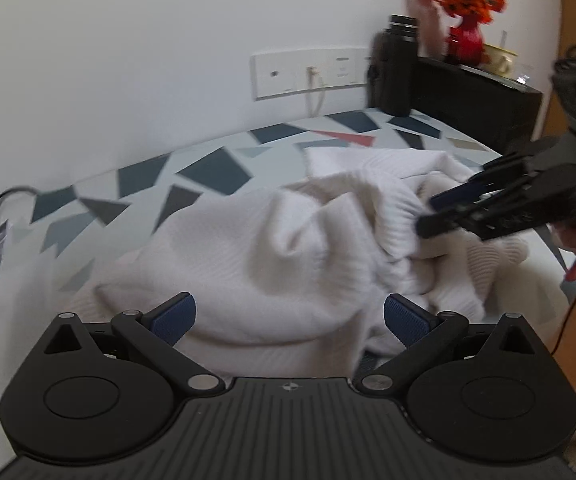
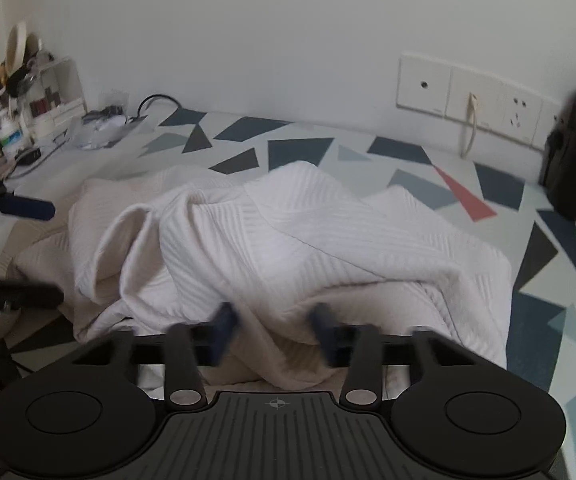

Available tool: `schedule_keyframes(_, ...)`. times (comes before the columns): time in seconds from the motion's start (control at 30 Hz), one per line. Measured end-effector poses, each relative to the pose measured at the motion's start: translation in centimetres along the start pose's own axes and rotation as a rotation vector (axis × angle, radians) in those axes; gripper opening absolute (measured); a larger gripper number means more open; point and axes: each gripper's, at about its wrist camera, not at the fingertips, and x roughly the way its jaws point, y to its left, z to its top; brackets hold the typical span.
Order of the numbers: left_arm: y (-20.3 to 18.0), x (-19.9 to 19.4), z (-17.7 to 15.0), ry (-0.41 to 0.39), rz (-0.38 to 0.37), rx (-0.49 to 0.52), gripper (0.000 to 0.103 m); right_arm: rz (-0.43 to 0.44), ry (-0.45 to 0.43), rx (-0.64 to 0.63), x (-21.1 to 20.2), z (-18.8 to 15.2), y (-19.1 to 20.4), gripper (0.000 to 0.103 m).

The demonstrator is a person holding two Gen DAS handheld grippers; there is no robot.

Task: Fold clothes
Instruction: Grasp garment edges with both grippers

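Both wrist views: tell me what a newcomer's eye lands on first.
A crumpled white ribbed sweater heaped mid-table on a tablecloth of dark geometric shards. The right hand-held gripper has fabric between its blue pads at the near edge, while the left hand-held gripper stands wide open over the cloth. Orange flowers in a red vase sit on a dark shelf at the wall.

One white ribbed knit garment (image 1: 271, 240), unfolded, lies crumpled in a loose heap on the desk (image 1: 207, 168), whose surface bears grey, dark blue and red angular shapes. The fabric rises in soft ridges with deep creases; a rounded fold curls upward on one side. One edge hangs over the near desk edge. Which part is sleeve or hem cannot be told.
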Motion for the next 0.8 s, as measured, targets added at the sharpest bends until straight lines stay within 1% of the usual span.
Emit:
schedule_keyframes(0.03, -0.6, 0.4, 0.2, 0.001, 0.005, 0.023, 0.102, -0.002, -0.008, 0.018, -0.1, 0.1, -0.3, 0.011)
schedule_keyframes(0.07, -1.0, 0.9, 0.4, 0.005, 0.017, 0.041, 0.102, -0.007, -0.018, 0.036, -0.3, 0.3, -0.7, 0.011)
schedule_keyframes(0.1, -1.0, 1.5, 0.6, 0.011, 0.03, 0.045, 0.094, -0.011, -0.028, 0.054, -0.5, 0.4, -1.0, 0.011)
schedule_keyframes(0.13, -0.7, 2.0, 0.8, 0.03, 0.031, 0.017, 0.067, -0.02, -0.045, 0.071, -0.7, 0.7, -1.5, 0.01)
schedule_keyframes(0.17, -0.1, 2.5, 1.0, 0.056, 0.026, -0.024, 0.049, -0.037, -0.067, 0.092, -1.2, 1.1, -2.0, 0.01)
schedule_keyframes(0.2, 0.5, 2.9, 1.3, 0.081, 0.021, -0.065, 0.023, -0.056, -0.09, 0.115, -1.6, 1.5, -2.7, 0.009)
schedule_keyframes(0.23, 1.1, 2.9, 1.5, 0.082, 0.018, -0.103, 0.01, -0.083, -0.125, 0.148, -2.3, 1.9, -3.5, 0.009)
schedule_keyframes(0.27, 1.9, 2.6, 1.6, 0.068, 0.017, -0.139, 0.01, -0.113, -0.164, 0.183, -3.1, 2.2, -4.5, 0.009)
schedule_keyframes(0.33, 2.8, 1.5, 2.0, 0.019, 0.069, -0.142, 0.008, -0.192, -0.242, 0.266, -4.5, 2.9, -6.7, 0.007)
schedule_keyframes(0.37, 3.3, 0.8, 2.3, -0.01, 0.099, -0.141, 0.008, -0.238, -0.266, 0.314, -5.2, 3.0, -8.0, 0.004)
schedule_keyframes(0.4, 4.0, 0.1, 2.5, -0.04, 0.124, -0.152, 0.007, -0.284, -0.283, 0.363, -5.8, 3.0, -9.4, 0.003)
schedule_keyframes(0.5, 6.4, -2.1, 3.1, -0.124, 0.199, -0.227, 0.007, -0.422, -0.336, 0.509, -7.7, 2.9, -13.5, 0.002)
schedule_keyframes(0.53, 7.3, -2.7, 3.2, -0.149, 0.227, -0.26, 0.007, -0.458, -0.332, 0.543, -8.0, 2.6, -14.5, 0.0)
schedule_keyframes(0.6, 8.6, -3.6, 3.2, -0.17, 0.256, -0.303, 0.007, -0.53, -0.308, 0.591, -8.1, 1.7, -16.1, 0.001)
schedule_keyframes(0.67, 9.8, -4.4, 3.1, -0.185, 0.278, -0.34, 0.007, -0.543, -0.261, 0.651, -8.0, 0.6, -17.4, 0.006)
schedule_keyframes(0.7, 10.1, -4.6, 3.0, -0.186, 0.286, -0.345, 0.007, -0.508, -0.238, 0.674, -7.9, 0.0, -17.8, 0.008)
schedule_keyframes(0.77, 10.1, -4.6, 2.5, -0.176, 0.3, -0.334, 0.007, -0.404, -0.206, 0.709, -7.4, -1.2, -18.0, 0.022)
schedule_keyframes(0.8, 10.0, -4.5, 2.1, -0.17, 0.299, -0.336, 0.007, -0.346, -0.199, 0.722, -7.1, -1.7, -17.9, 0.033)
